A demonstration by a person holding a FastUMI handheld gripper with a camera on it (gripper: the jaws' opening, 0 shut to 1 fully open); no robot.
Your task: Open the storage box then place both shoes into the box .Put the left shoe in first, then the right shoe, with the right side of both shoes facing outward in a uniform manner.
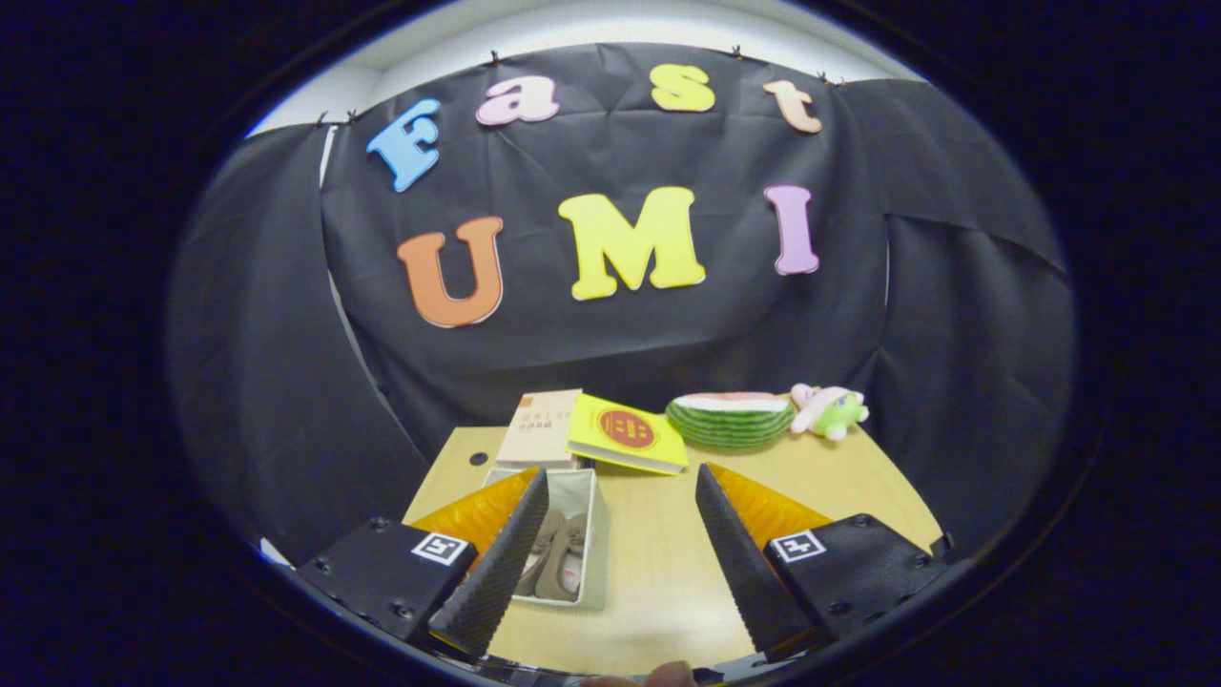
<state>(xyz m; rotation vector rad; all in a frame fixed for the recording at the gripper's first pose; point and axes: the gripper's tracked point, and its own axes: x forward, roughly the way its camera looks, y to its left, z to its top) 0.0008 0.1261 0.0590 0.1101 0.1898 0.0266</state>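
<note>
- Taupe soft slip-on shoes point(556, 558), a pair, lie side by side inside the open white fabric storage box point(597, 534); they look light and pliable, so pinching a heel rim or side wall should serve best.
- Gripper point(610, 563) fingers stand wide apart, holding nothing.
- Box and shoes sit on the light wooden table point(658, 563) just behind the left finger, partly hidden by it.

Brown shoes point(556, 558) in white box point(593, 534), yellow book point(627, 434) with red circle, green-striped watermelon point(730, 418), tan table point(658, 563)
</note>
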